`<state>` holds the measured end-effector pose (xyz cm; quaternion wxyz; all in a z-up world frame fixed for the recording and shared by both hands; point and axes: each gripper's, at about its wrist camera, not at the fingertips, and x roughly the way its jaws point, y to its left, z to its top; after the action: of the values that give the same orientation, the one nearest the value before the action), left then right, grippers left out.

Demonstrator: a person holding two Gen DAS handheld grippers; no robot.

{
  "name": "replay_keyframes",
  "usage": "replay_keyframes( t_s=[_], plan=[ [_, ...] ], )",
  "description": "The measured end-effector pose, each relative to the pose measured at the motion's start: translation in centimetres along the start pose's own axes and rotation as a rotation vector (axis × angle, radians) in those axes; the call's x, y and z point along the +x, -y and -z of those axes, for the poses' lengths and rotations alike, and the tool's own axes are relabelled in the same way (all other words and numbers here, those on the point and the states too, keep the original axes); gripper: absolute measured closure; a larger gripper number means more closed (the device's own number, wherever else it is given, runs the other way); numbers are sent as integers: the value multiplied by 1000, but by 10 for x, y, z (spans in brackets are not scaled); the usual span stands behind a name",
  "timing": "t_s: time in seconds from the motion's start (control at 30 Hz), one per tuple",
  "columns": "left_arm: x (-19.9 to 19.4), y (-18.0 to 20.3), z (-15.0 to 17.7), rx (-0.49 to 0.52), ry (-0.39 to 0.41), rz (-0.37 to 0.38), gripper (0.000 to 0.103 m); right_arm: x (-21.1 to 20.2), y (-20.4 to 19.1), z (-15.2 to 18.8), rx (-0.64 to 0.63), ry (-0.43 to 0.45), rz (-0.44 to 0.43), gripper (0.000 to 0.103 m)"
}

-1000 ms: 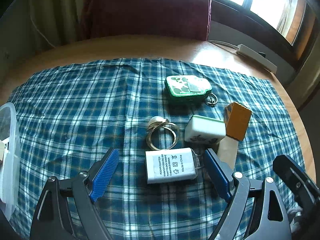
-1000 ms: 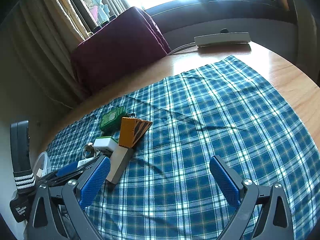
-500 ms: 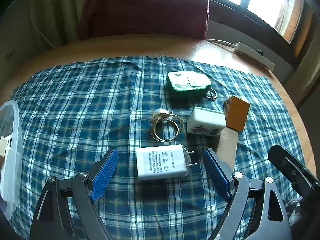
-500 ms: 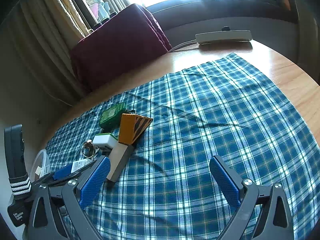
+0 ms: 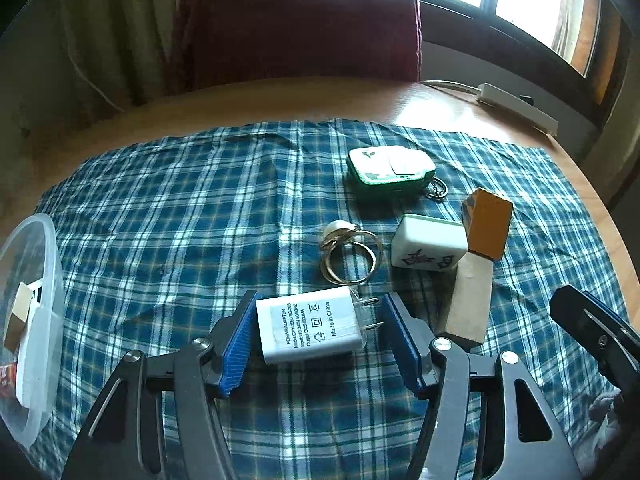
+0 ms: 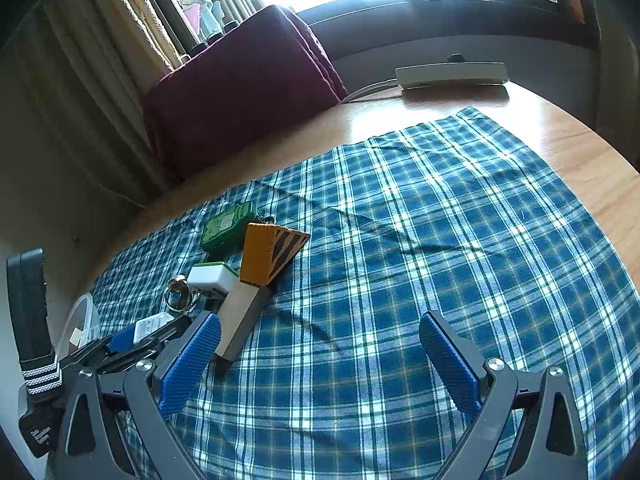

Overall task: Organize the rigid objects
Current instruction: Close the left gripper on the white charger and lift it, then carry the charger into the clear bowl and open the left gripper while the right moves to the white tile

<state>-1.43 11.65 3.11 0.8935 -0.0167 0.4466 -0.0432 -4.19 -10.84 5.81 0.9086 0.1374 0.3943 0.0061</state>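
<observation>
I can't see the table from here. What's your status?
Left hand-held gripper closing around the white power adapter, prong side not yet touched. Right hand-held gripper open, empty. Ring and wooden block lie close by.

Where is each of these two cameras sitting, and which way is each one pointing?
Left wrist: rides on the left gripper, low over the checked cloth, facing the red cushion; its blue fingers flank the white charger.
Right wrist: rides on the right gripper, facing the window across bare cloth; its fingers are wide apart, and the left gripper and a striped strap show at far left.
Shared: charger, metal ring, white tile, orange block, green case.
</observation>
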Motion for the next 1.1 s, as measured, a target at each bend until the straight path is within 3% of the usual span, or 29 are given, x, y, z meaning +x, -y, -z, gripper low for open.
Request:
replay_keyframes(
  t_s=[0.53, 1.1],
  plan=[
    [-43, -36, 14, -58, 126, -99, 41, 0, -1, 1, -4, 9, -3, 2],
    [-85, -118, 24, -216, 221, -227, 41, 5, 0, 0, -12, 5, 5, 2]
  ],
)
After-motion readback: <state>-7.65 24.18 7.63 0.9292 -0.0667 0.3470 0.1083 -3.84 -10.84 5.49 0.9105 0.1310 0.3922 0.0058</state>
